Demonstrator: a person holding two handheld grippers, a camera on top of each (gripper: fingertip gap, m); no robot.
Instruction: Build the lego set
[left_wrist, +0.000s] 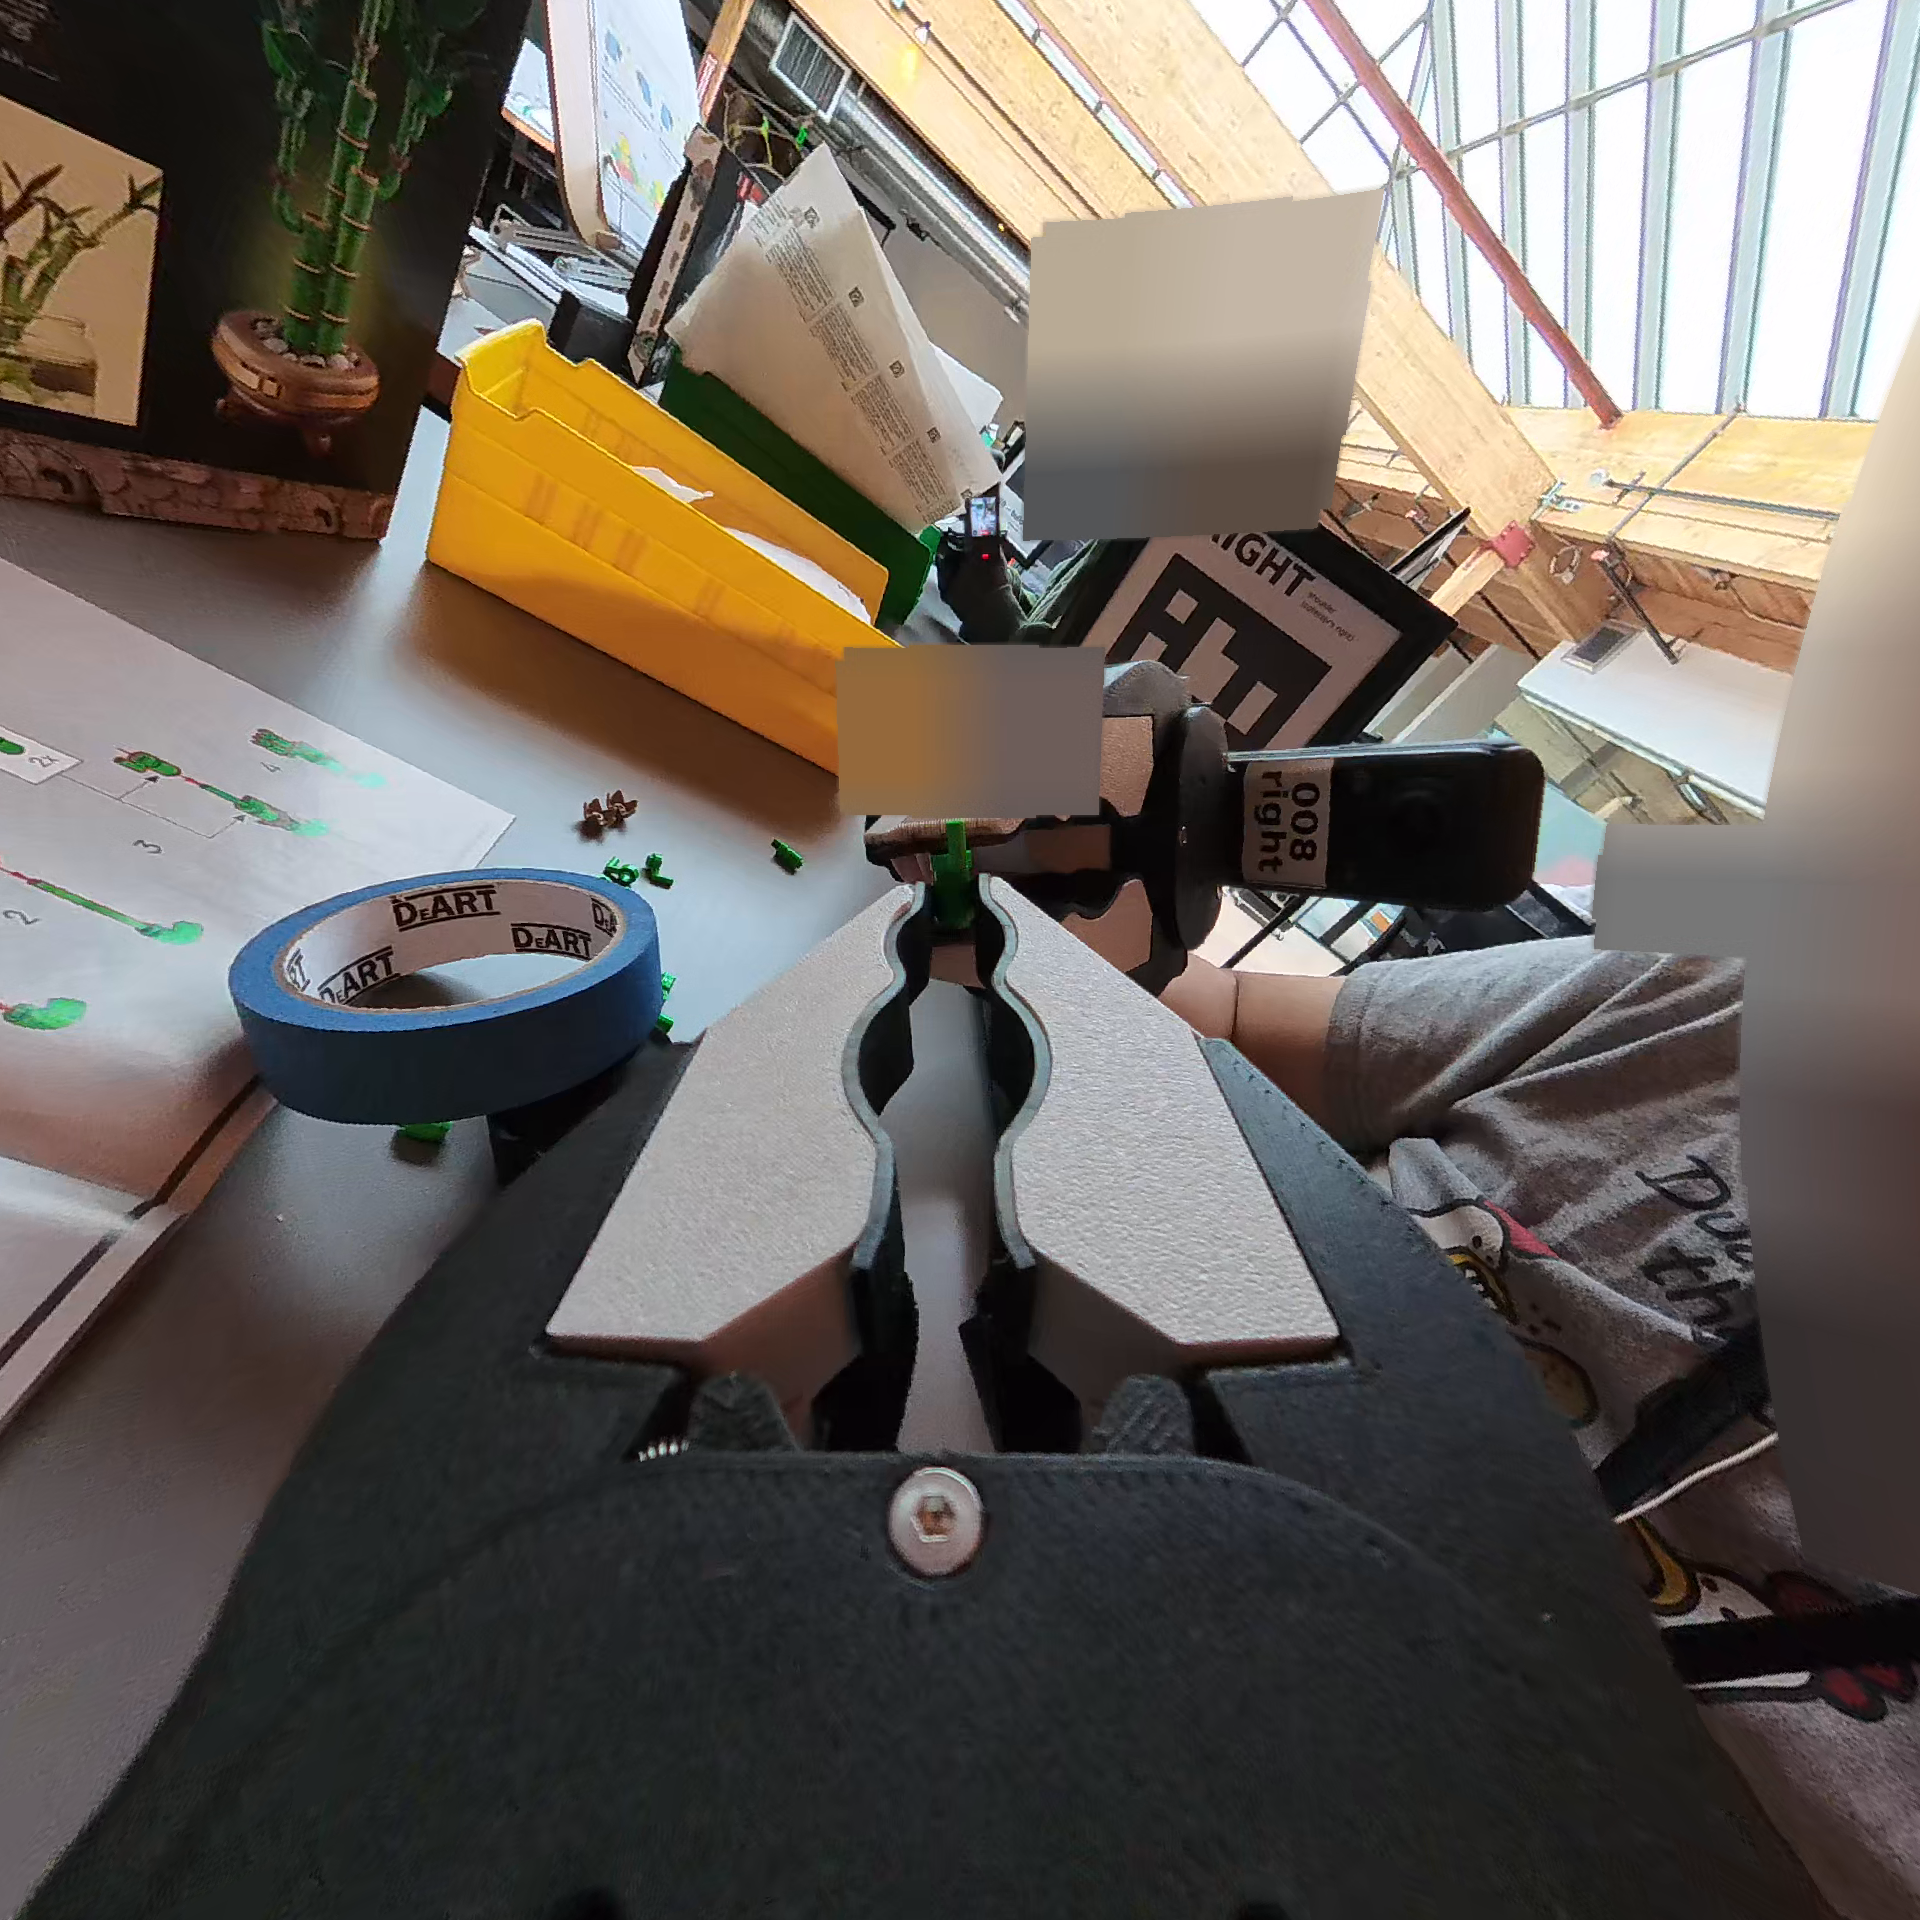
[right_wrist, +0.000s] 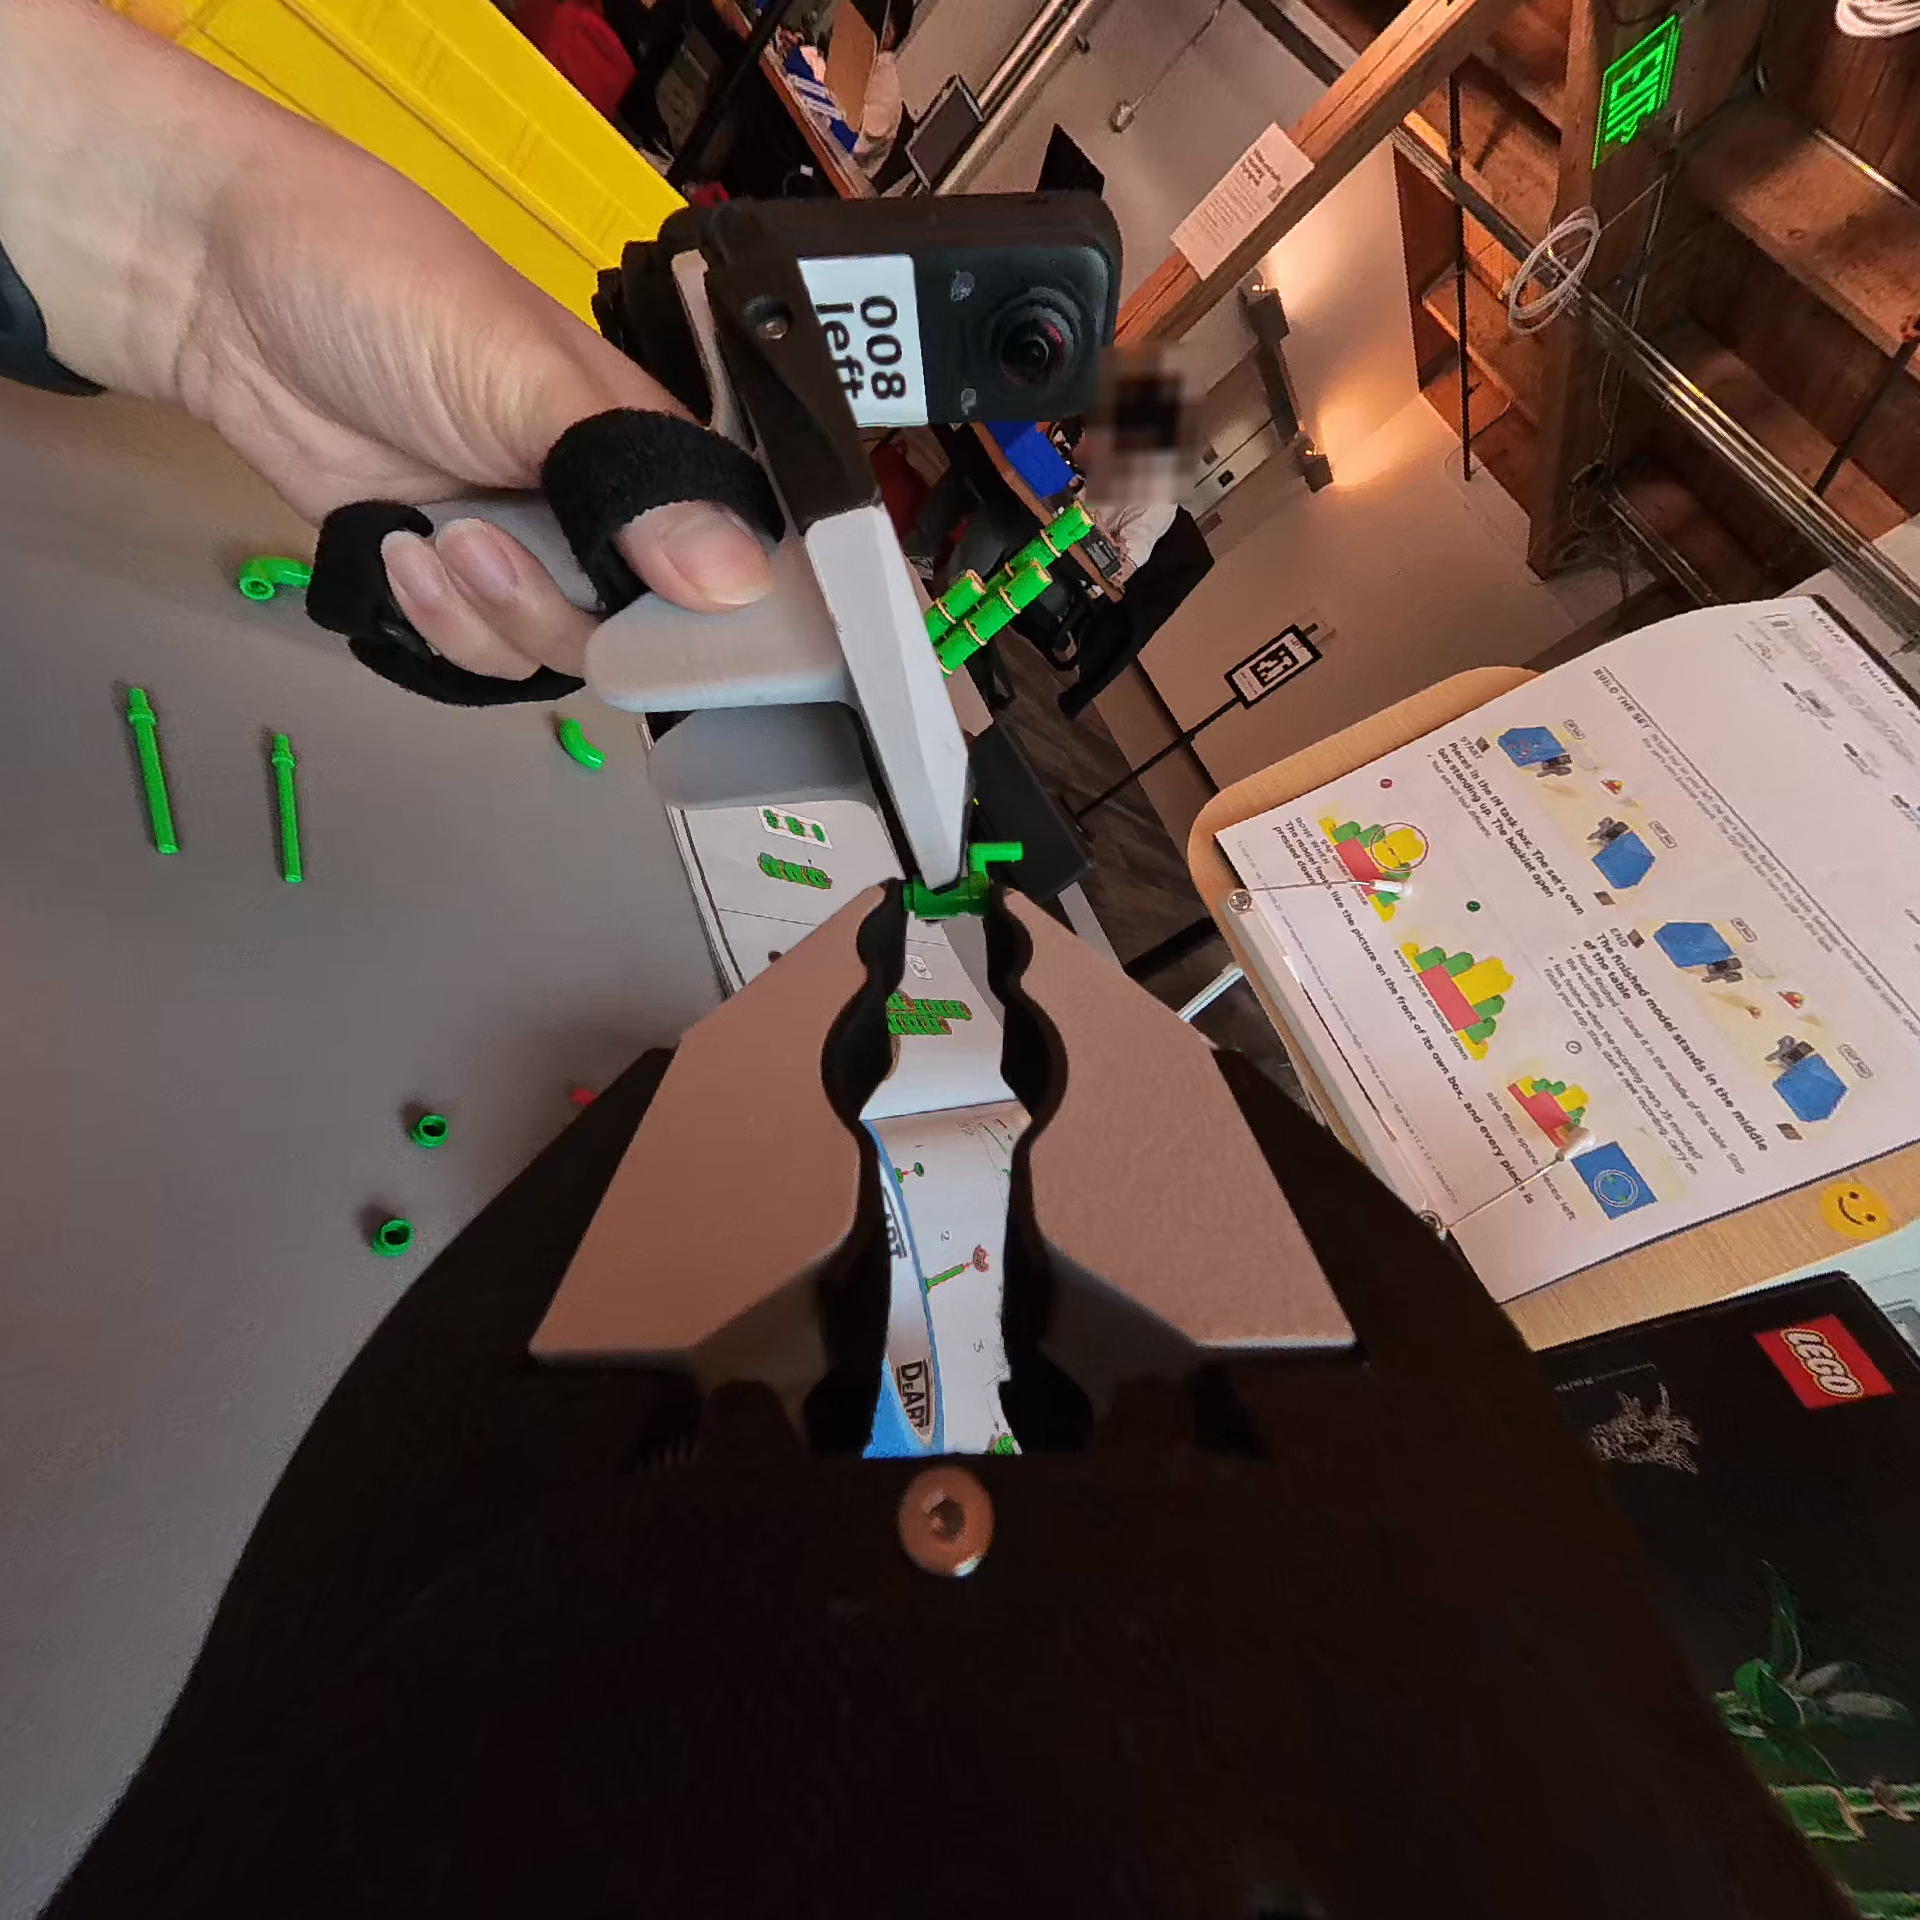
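- The grey counter (left_wrist: 582, 665) filled the left half of my left wrist view, and the left side of the right wrist view too.
- The dark set box (left_wrist: 239, 239), with its bamboo picture, stood in the upper left of the left wrist view.
- An open instruction booklet (left_wrist: 156, 883) lay at the left edge of that view, with a roll of blue tape (left_wrist: 447, 997) resting on its lower corner.
- A yellow bin (left_wrist: 644, 540) sat above centre-left, with a green bin (left_wrist: 800, 468) just behind it holding folded paper.
- In the right wrist view a separate printed sheet on a wooden board (right_wrist: 1579, 935) took up the right side.
- My left claw (left_wrist: 948, 904) was nearly closed at the centre of its view, its tips pinching a small green lego piece (left_wrist: 952, 883) that stood up between them.
- My right claw (right_wrist: 940, 899) met it from the other side at the centre of its own view, tips close together on the same green piece (right_wrist: 956, 883), which the grey finger of the left claw also touched there.
- A hand (right_wrist: 343, 343) in the upper left of the right wrist view gripped the left tool through black finger loops.
- A partly built green stalk (right_wrist: 1003, 597) showed just above centre, behind the left claw.
- Two green rods (right_wrist: 156, 769) lay well apart from the claws at the left edge.
- Two small green rings (right_wrist: 410, 1179) lay lower left, and curved green bits (right_wrist: 580, 743) nearer the hand.
- Small loose green parts (left_wrist: 634, 871) dotted the counter above the tape.
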